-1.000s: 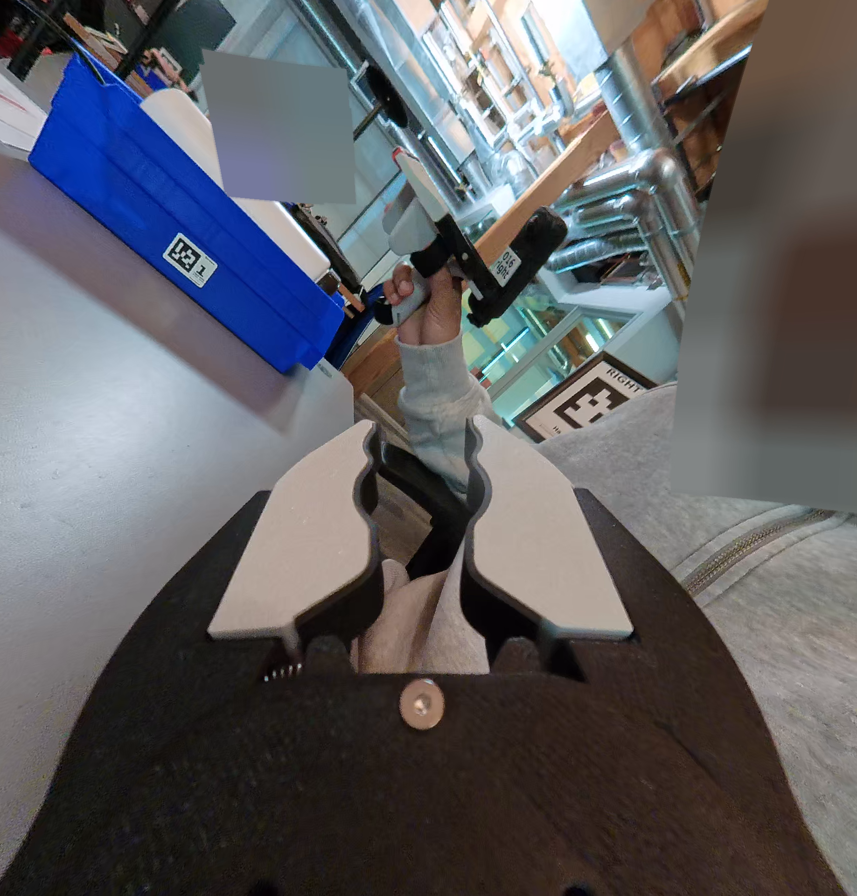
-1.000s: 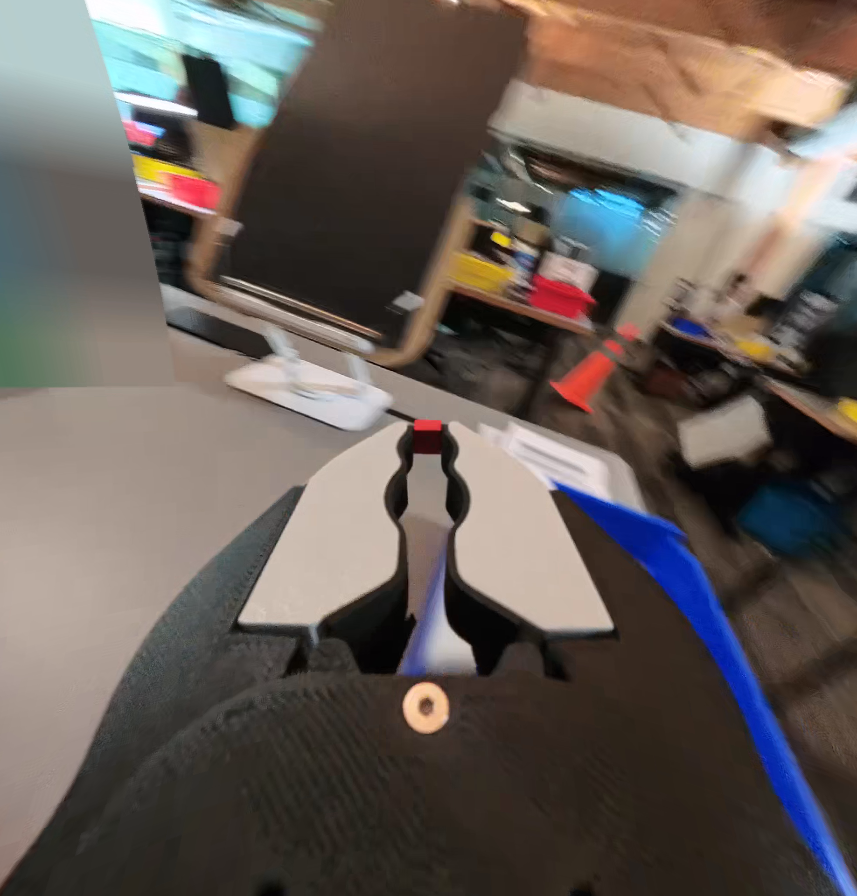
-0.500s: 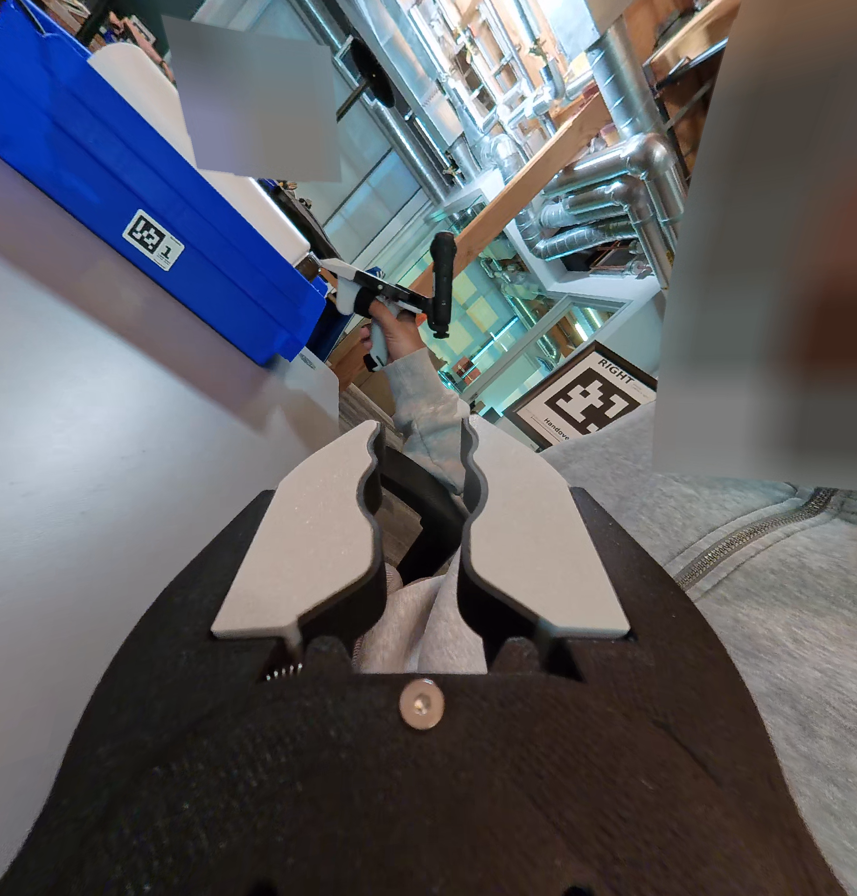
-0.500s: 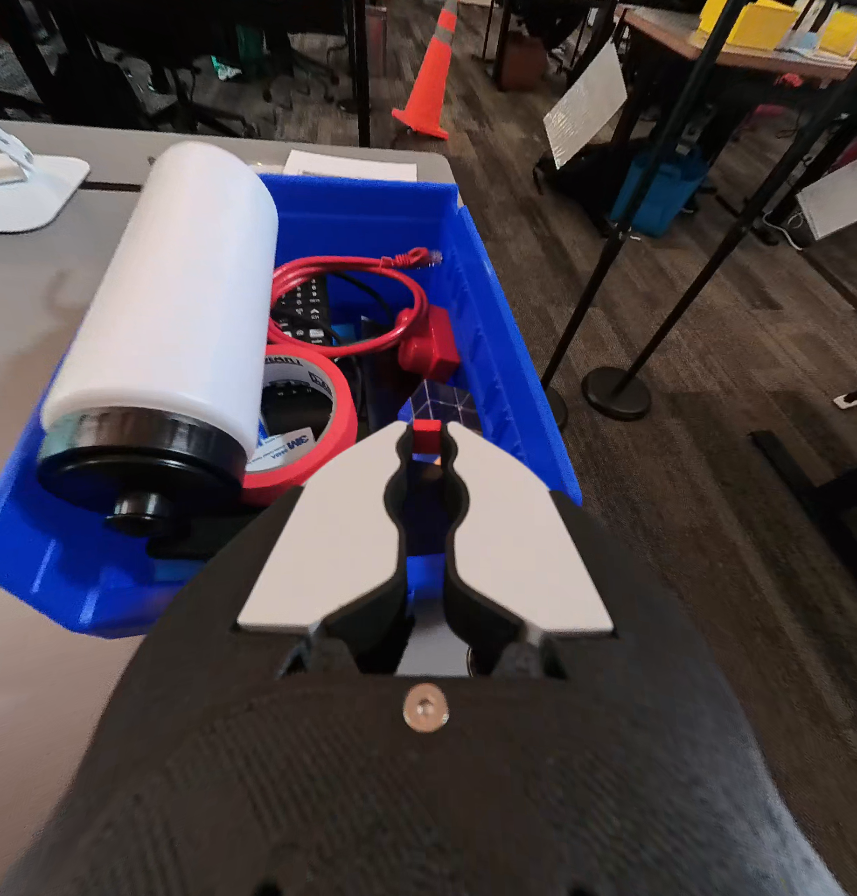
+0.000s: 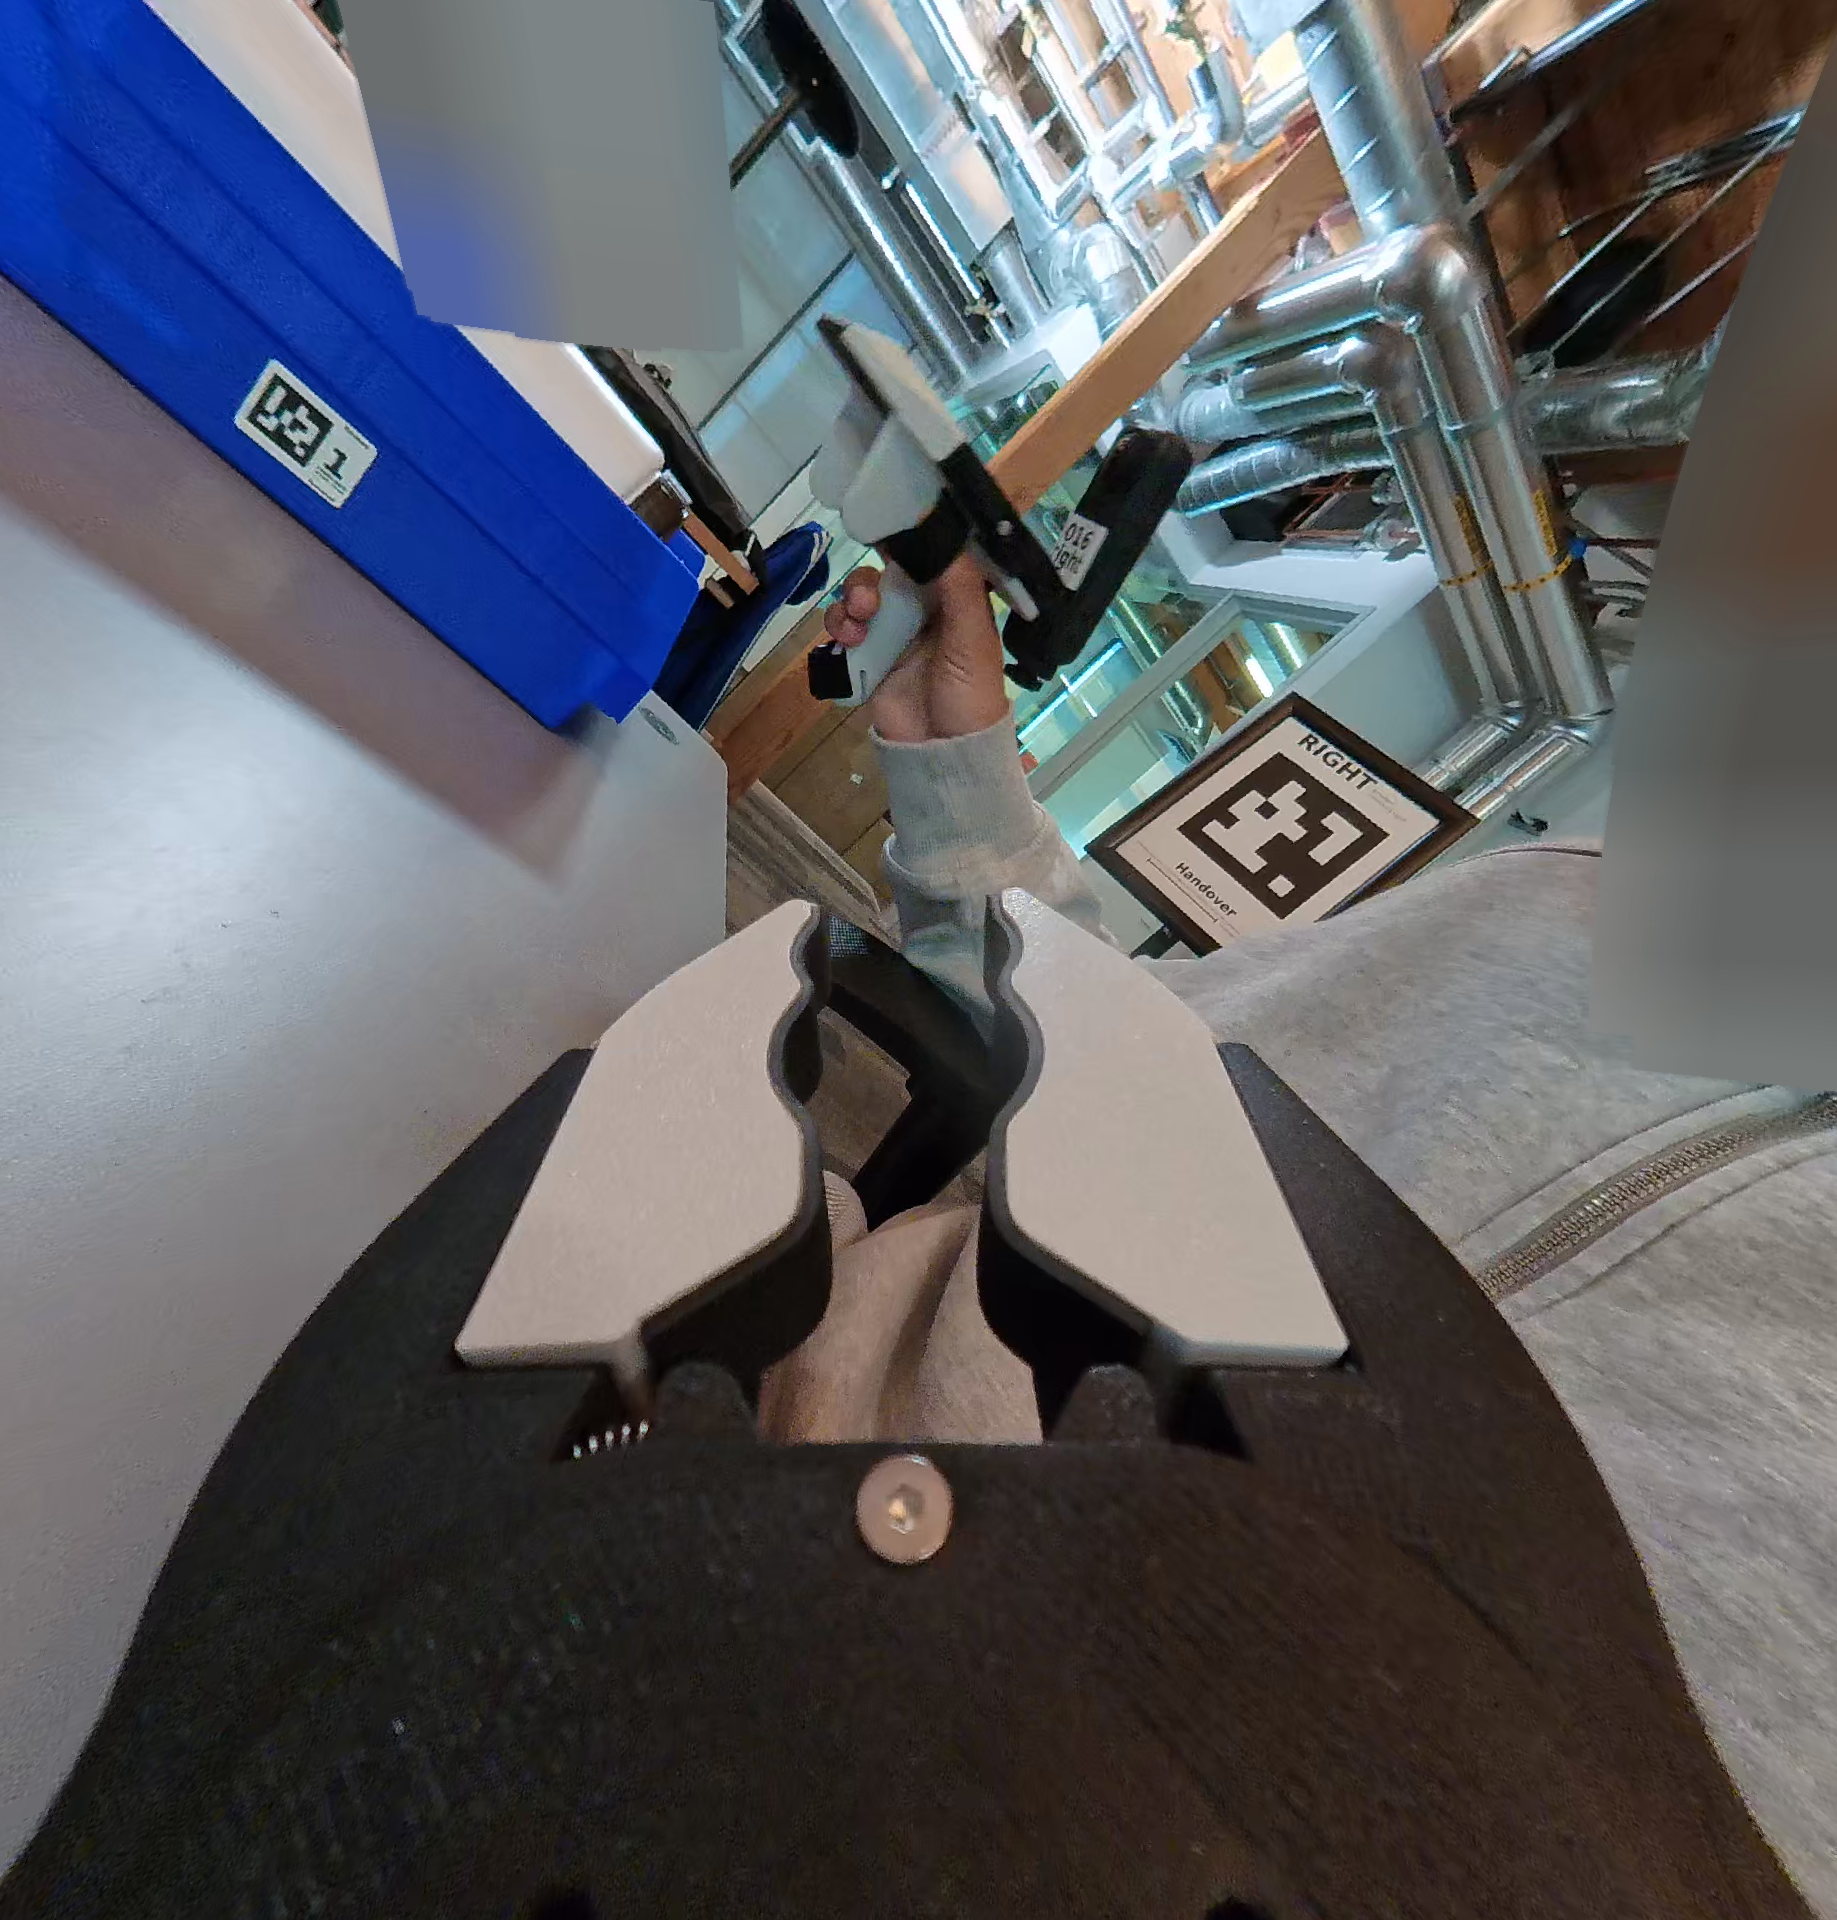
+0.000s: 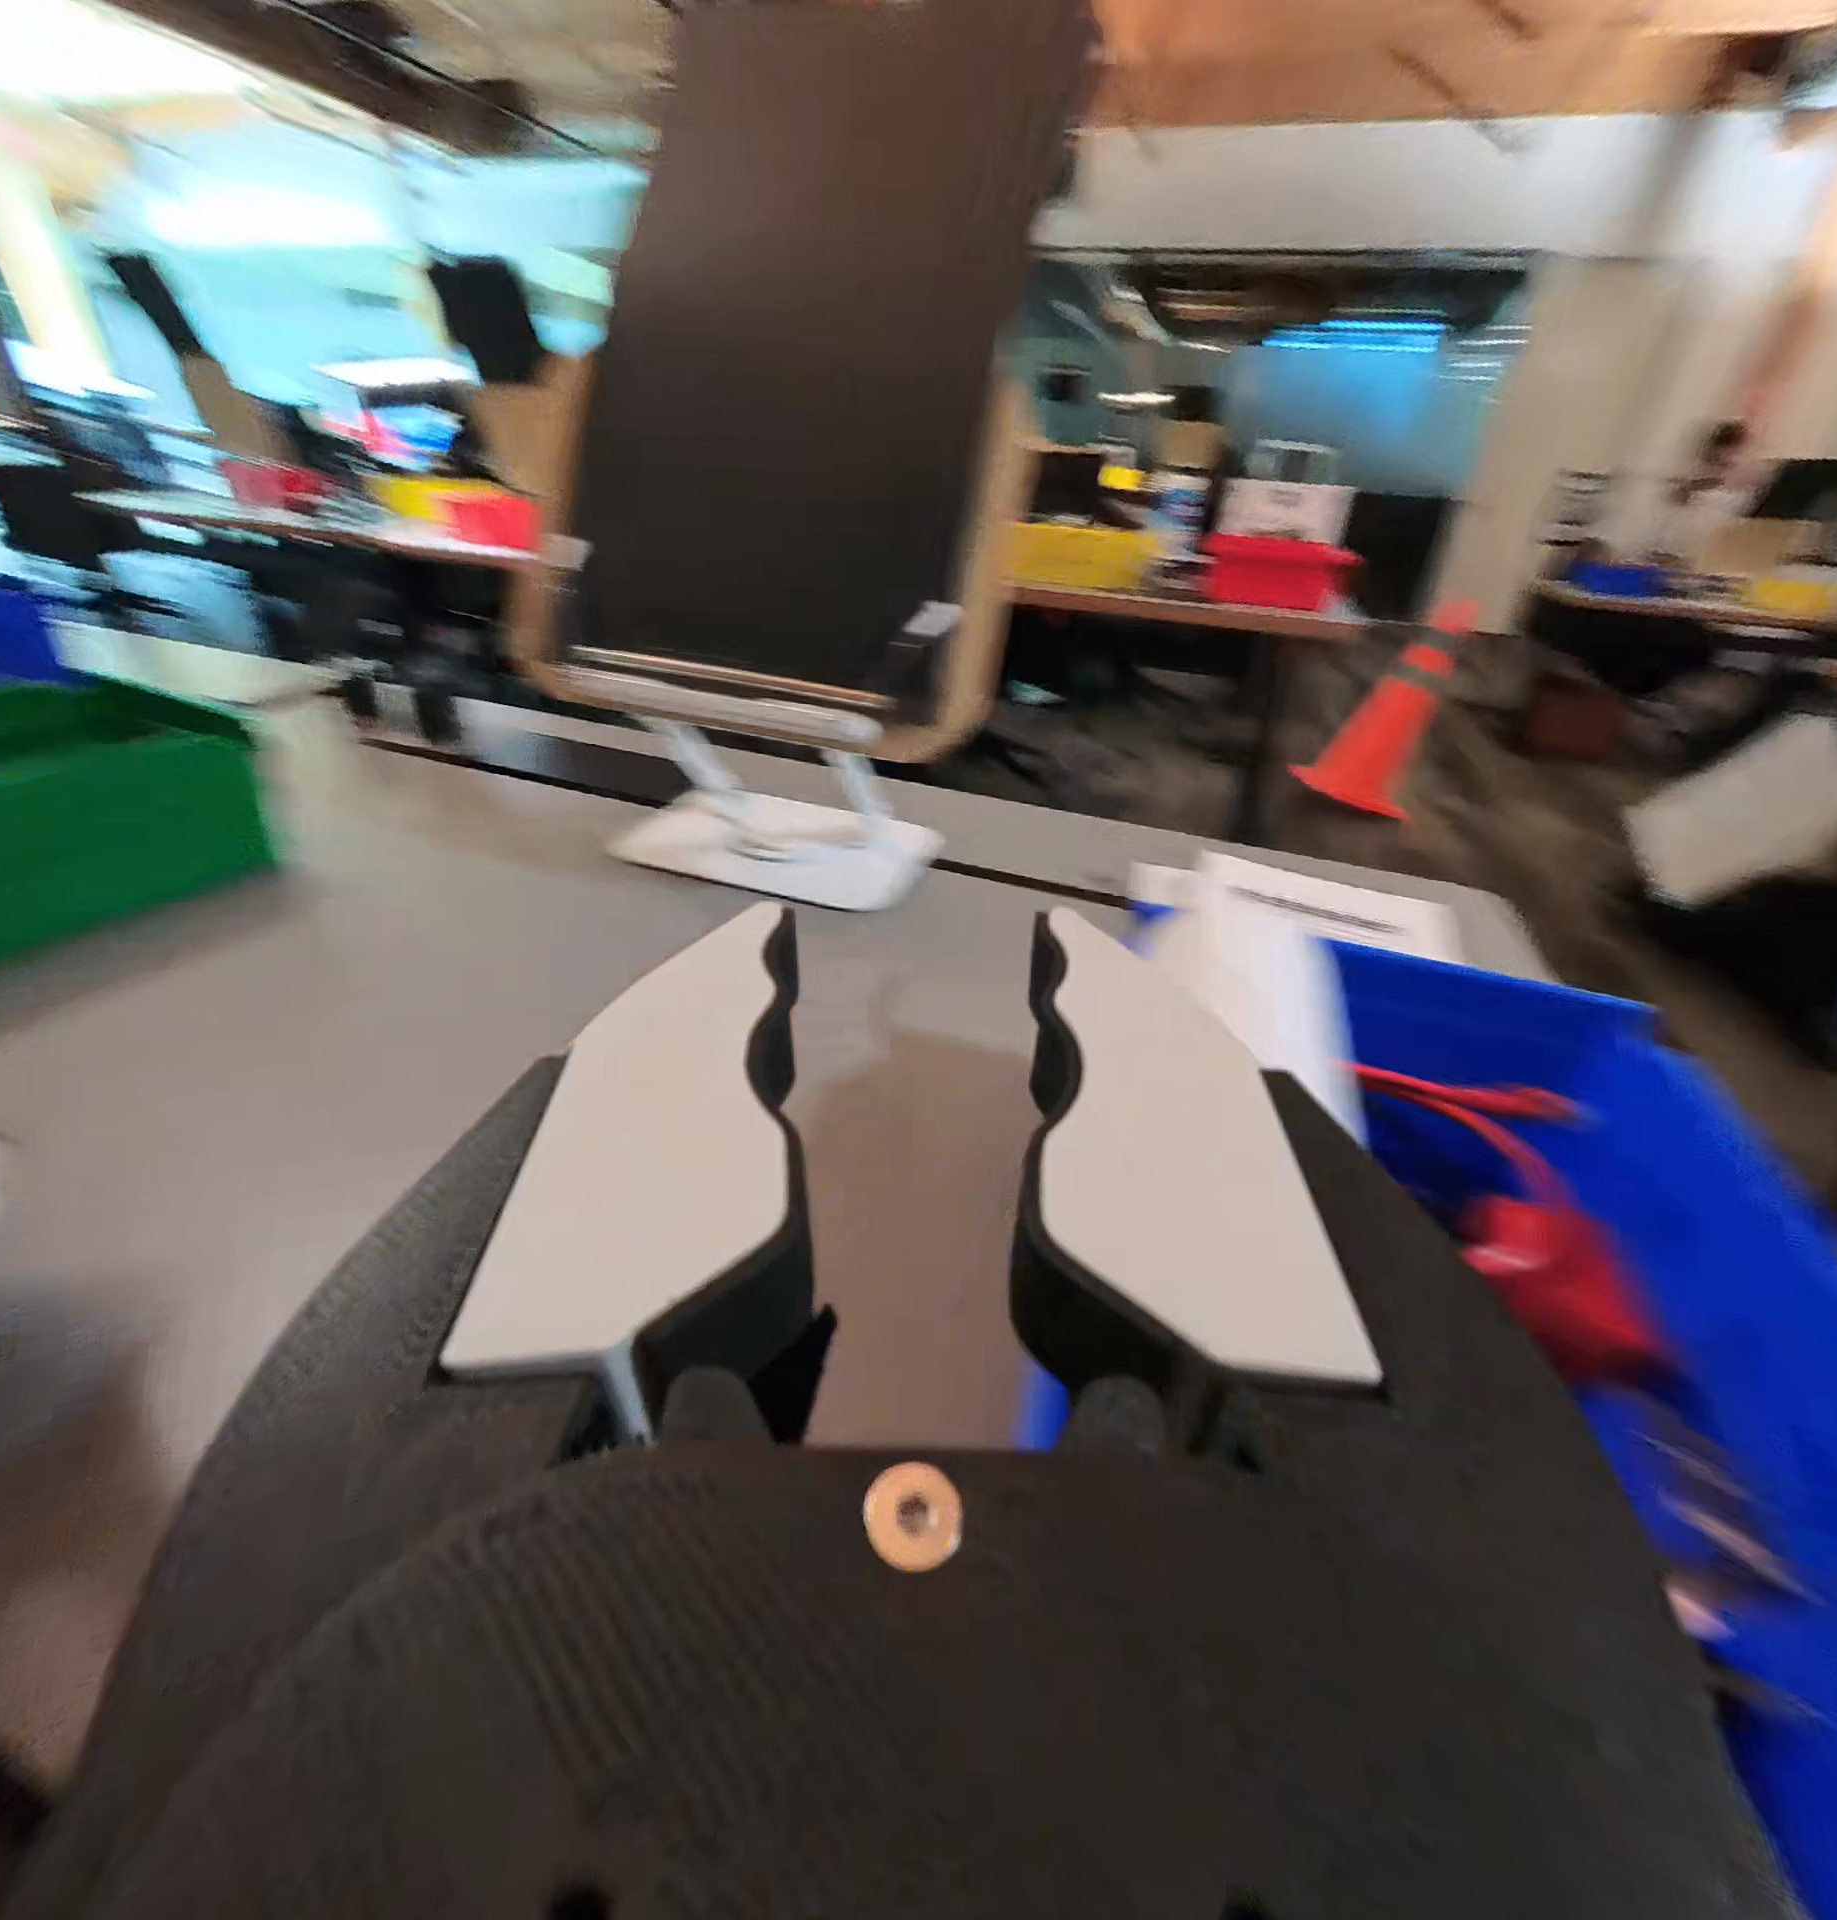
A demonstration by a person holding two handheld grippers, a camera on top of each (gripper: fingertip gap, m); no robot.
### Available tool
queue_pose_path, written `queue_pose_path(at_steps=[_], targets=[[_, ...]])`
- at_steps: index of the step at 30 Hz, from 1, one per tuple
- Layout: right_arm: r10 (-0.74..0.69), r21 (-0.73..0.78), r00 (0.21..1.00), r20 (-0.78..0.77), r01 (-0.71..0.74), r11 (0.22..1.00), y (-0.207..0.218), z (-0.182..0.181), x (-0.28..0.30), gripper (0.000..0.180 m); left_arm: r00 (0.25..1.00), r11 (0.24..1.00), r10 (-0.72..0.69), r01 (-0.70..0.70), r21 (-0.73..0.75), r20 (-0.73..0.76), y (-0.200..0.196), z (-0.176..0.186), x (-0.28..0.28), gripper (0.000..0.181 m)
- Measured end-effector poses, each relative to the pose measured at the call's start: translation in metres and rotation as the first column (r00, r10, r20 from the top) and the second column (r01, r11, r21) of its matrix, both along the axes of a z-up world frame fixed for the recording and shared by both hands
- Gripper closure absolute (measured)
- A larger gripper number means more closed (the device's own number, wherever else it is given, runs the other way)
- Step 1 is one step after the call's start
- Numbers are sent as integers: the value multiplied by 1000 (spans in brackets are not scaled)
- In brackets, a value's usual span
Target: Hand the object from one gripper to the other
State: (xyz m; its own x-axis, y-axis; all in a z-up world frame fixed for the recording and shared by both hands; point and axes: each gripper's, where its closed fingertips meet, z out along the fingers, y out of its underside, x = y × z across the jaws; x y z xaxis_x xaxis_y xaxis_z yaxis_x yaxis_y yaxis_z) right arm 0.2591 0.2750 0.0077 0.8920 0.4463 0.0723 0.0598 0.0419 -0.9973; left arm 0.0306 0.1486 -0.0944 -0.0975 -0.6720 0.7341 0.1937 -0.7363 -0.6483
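The right tool (image 6: 909,925) has its two grey fingers spread wide, with only bare bench (image 6: 270,1049) showing in the gap and nothing held. This view is smeared by motion blur. The blue bin (image 6: 1703,1143) sits just to the right of this tool, and a red cable (image 6: 1496,1112) and a red lump lie inside it; which of the bin's contents is the object to hand over cannot be told. Beyond the bin's far end a white sheet of paper (image 6: 1309,914) lies on the bench, and left of that stands a white stand (image 6: 779,842) carrying a dark panel. Well left of the bin is a green box (image 6: 93,821).

The left tool (image 5: 906,920) is parted too, less widely, and empty; grey clothing shows between its fingers. From here the blue bin (image 5: 270,343) lies up and to the left on the bench (image 5: 218,987), and the right tool (image 5: 898,416) is raised beside the bin's near corner, gripped by a hand (image 5: 935,644) in a grey sleeve.
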Motion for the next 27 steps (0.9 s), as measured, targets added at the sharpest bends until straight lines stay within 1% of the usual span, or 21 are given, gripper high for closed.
queue_pose_path(at_steps=[2,4,6,9,10,12,15,17,19,21,23,25,27], targets=[[183,-13,981,-63,-184,983,-14,-9,-61,136,1000,1000,-6,6,7,-9,-3,0,3,154],[330,-45,936,-118,-337,940,-28,-29,-112,136,999,999,-6,7,37,-31,-6,0,5,155],[405,-94,902,-151,-421,902,-36,-56,-148,137,997,995,20,-12,101,-73,-8,2,4,157],[481,-208,846,-230,-525,825,-45,-90,-185,142,985,972,115,-84,221,-132,-5,9,-5,158],[498,-224,832,-244,-548,806,-46,-96,-192,142,978,961,151,-110,254,-145,-3,12,-10,158],[517,-239,829,-212,-557,795,-46,-106,-197,143,964,941,223,-174,290,-146,3,20,-19,158],[491,-233,864,-111,-503,832,-36,-111,-187,142,955,932,277,-241,270,-104,6,36,-31,158],[464,-213,879,-110,-477,853,-31,-108,-178,143,948,922,303,-266,281,-97,3,45,-39,158],[447,-193,884,-141,-467,863,-28,-102,-170,147,924,891,362,-304,336,-124,1,53,-52,158],[424,-174,893,-151,-446,878,-26,-99,-162,152,878,836,456,-367,408,-144,1,65,-75,158],[397,-156,908,-135,-415,896,-25,-96,-154,153,805,763,579,-479,434,-129,3,81,-114,158],[379,-141,916,-130,-396,908,-26,-94,-148,153,709,681,696,-601,418,-114,2,90,-166,160],[355,-141,927,-122,-371,918,-25,-94,-143,154,578,582,802,-698,417,-152,1,85,-223,158]])
